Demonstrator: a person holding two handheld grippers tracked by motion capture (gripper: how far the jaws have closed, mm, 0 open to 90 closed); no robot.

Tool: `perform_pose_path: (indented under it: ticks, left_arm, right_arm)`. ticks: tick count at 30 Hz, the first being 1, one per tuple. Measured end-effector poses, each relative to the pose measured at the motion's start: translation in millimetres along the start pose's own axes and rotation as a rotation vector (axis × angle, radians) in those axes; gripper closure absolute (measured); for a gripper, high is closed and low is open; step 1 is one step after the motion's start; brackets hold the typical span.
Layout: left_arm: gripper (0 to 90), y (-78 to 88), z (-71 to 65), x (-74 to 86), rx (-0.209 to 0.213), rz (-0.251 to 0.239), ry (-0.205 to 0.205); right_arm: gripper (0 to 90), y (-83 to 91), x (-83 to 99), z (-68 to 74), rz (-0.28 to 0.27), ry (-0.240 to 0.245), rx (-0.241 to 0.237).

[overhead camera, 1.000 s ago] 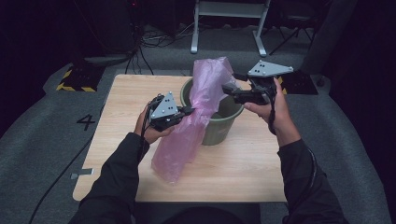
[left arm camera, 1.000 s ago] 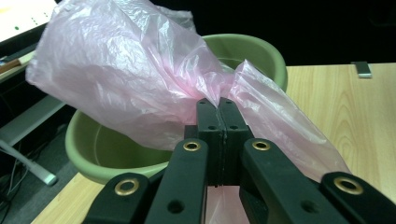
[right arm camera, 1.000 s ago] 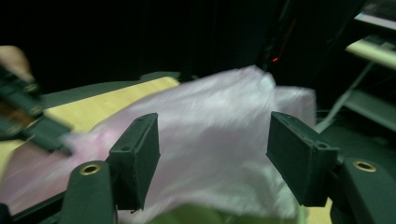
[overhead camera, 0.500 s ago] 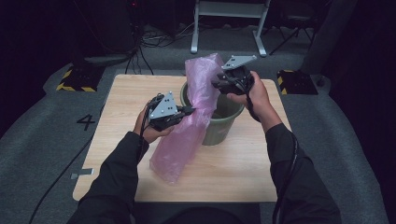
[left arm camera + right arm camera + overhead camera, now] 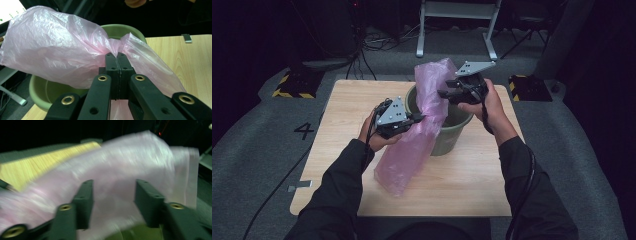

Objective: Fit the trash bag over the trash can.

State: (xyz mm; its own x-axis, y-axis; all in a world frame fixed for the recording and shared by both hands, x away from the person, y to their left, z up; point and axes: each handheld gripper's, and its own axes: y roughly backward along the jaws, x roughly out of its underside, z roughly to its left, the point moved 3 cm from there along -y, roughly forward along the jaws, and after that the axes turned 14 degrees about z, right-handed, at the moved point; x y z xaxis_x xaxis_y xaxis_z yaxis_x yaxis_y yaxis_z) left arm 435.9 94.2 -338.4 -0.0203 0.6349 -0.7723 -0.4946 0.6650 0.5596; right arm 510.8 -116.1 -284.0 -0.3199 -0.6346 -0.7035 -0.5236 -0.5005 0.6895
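Note:
A pink plastic bag [image 5: 408,150] hangs from above a green bucket [image 5: 452,136] down onto the wooden table [image 5: 347,100]. My left gripper [image 5: 419,119] is shut on the bag's gathered middle, just left of the bucket; in the left gripper view the jaws [image 5: 116,57] pinch the film in front of the bucket [image 5: 125,28]. My right gripper [image 5: 443,93] is at the bag's upper part over the bucket. Its jaws have just been opening; in the blurred right gripper view [image 5: 113,192] they stand apart with the bag [image 5: 125,162] across the gap, and the pads do not press on it.
The bucket stands near the table's back right. Bare wood lies to the left and along the front edge [image 5: 452,200]. On the floor behind are a metal stand [image 5: 457,30], cables and two yellow-black striped blocks [image 5: 292,85].
My right hand has moved left, from the bucket's right rim to the top of the bag. The left hand has kept still with the bag in its grip.

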Motion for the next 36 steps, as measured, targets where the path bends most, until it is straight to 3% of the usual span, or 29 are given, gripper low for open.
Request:
perform_pose_path:
  ticks: [4,7,10,11,12,13,14,15,17,19,21,22,23,25,26,28,32,36]
  left_arm:
    - [89.5,-2.8,-1.0,-0.2,0.005,0.012,0.001]
    - [89.5,-3.7,-0.9,-0.6,0.003,0.022,-0.004]
    - [89.6,-3.9,-2.5,-1.9,0.006,0.018,-0.008]
    - [89.5,-3.5,-3.1,-2.3,0.004,0.021,-0.014]
    - [89.5,-3.4,-4.0,-2.8,0.004,0.019,-0.015]
    - [89.5,-3.1,-4.8,-2.9,0.001,0.019,-0.016]
    - [89.5,-2.9,-5.4,-2.6,-0.004,0.024,-0.020]
    - [89.4,-3.2,-5.6,-2.3,-0.004,0.027,-0.018]
    - [89.4,-4.1,-5.3,-0.6,-0.005,0.028,-0.012]
    - [88.2,-4.0,-3.9,1.1,-0.019,0.022,0.002]
    - [77.4,-2.3,-1.9,2.4,-0.047,0.010,0.041]
    - [66.4,-0.7,-1.0,3.5,-0.050,0.001,0.057]
    - [66.4,0.8,-0.6,4.8,-0.053,-0.007,0.078]
    - [53.9,4.0,-1.1,8.4,-0.051,-0.008,0.110]
    - [40.2,5.5,-2.2,10.6,-0.054,-0.005,0.128]
    - [35.7,8.0,-4.3,15.2,-0.074,0.014,0.166]
    - [26.0,14.2,-10.8,27.4,-0.025,0.032,0.226]
    - [19.9,17.5,-21.0,38.2,0.039,0.078,0.245]
  right_arm:
    - [28.9,7.5,-4.1,9.8,-0.054,0.000,-0.019]
    - [24.7,9.3,-7.2,19.2,-0.086,0.015,-0.047]
    - [24.6,2.3,-10.5,26.6,-0.052,0.020,-0.025]
    - [27.2,-2.1,-10.8,27.9,-0.025,0.019,-0.016]
    - [42.3,-13.3,-10.1,28.1,0.058,0.033,0.024]
    - [42.3,-13.3,-10.1,28.1,0.058,0.033,0.024]
    - [53.0,-18.3,-8.8,27.7,0.103,0.044,0.025]
    - [61.5,-23.9,-7.1,28.2,0.142,0.049,0.006]
    - [76.0,-28.6,-5.2,32.2,0.169,0.078,-0.038]
    - [87.4,-31.6,-4.1,37.9,0.197,0.100,-0.050]
    - [89.8,-33.5,-2.6,41.5,0.224,0.120,-0.067]
    - [90.0,-35.2,-0.5,42.3,0.253,0.128,-0.085]
    - [90.0,-35.2,-0.5,42.3,0.253,0.128,-0.085]
    - [90.0,-36.1,1.8,40.2,0.273,0.124,-0.104]
    - [90.0,-36.6,4.6,38.2,0.292,0.121,-0.123]
    - [90.0,-37.2,6.1,37.2,0.302,0.126,-0.133]
    - [89.9,-40.1,12.0,35.4,0.350,0.124,-0.171]
    - [89.6,-43.7,15.9,33.0,0.374,0.127,-0.182]
